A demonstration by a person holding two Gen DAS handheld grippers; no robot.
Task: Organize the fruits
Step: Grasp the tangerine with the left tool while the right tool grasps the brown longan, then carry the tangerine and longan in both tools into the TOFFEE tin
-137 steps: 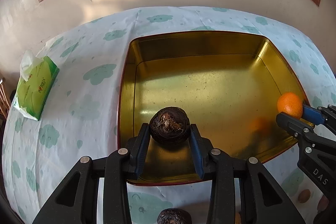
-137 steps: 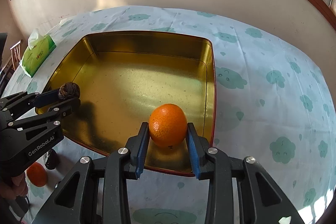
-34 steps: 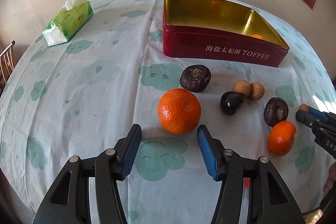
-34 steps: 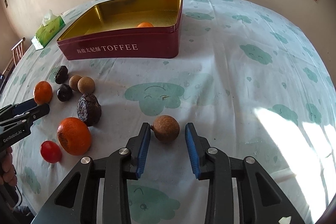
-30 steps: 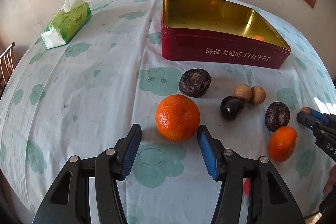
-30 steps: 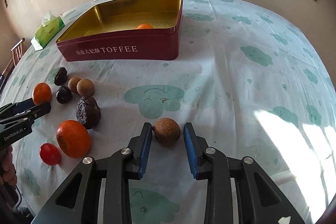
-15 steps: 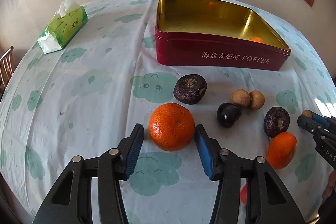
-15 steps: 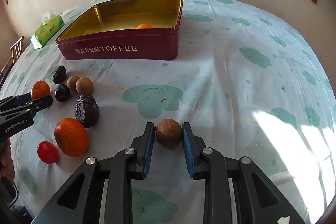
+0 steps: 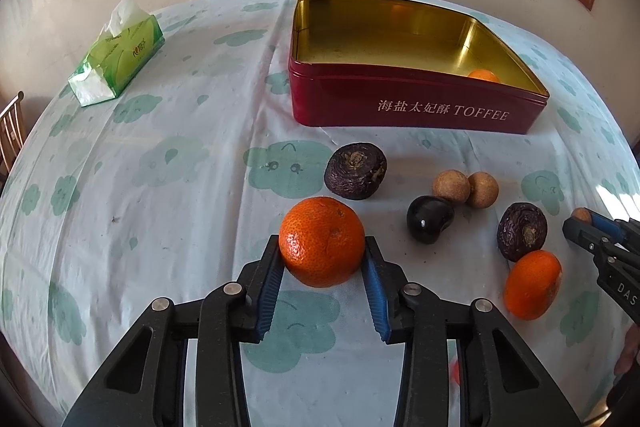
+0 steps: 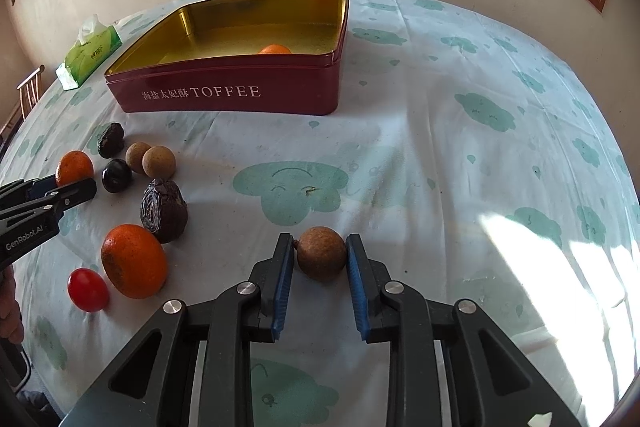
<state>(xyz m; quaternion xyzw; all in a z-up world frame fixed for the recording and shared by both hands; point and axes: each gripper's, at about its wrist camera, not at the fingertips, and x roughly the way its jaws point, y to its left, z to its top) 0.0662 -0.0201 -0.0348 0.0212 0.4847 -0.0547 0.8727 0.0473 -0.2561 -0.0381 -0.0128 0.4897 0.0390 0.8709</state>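
My left gripper (image 9: 322,253) is shut on a large orange (image 9: 322,241) that rests on the tablecloth. My right gripper (image 10: 320,255) is shut on a small round brown fruit (image 10: 321,253), also on the cloth. The red toffee tin (image 9: 408,103) stands behind, open, with one orange (image 9: 483,75) inside; it also shows in the right wrist view (image 10: 240,93). Loose fruit lies between the grippers: two dark wrinkled fruits (image 9: 355,171) (image 9: 522,231), a black plum (image 9: 429,219), two brown longans (image 9: 451,187), a second orange (image 9: 532,285) and a red cherry tomato (image 10: 87,289).
A green tissue pack (image 9: 118,53) lies at the far left of the table. A chair back (image 9: 10,131) shows past the left edge. The wall and window frame run behind the tin. A sunlit patch (image 10: 560,267) lies on the cloth at the right.
Both grippers have closed: the left jaws came in onto the large orange, the right jaws onto the brown fruit. Earlier, both were over the tin with other fruit.
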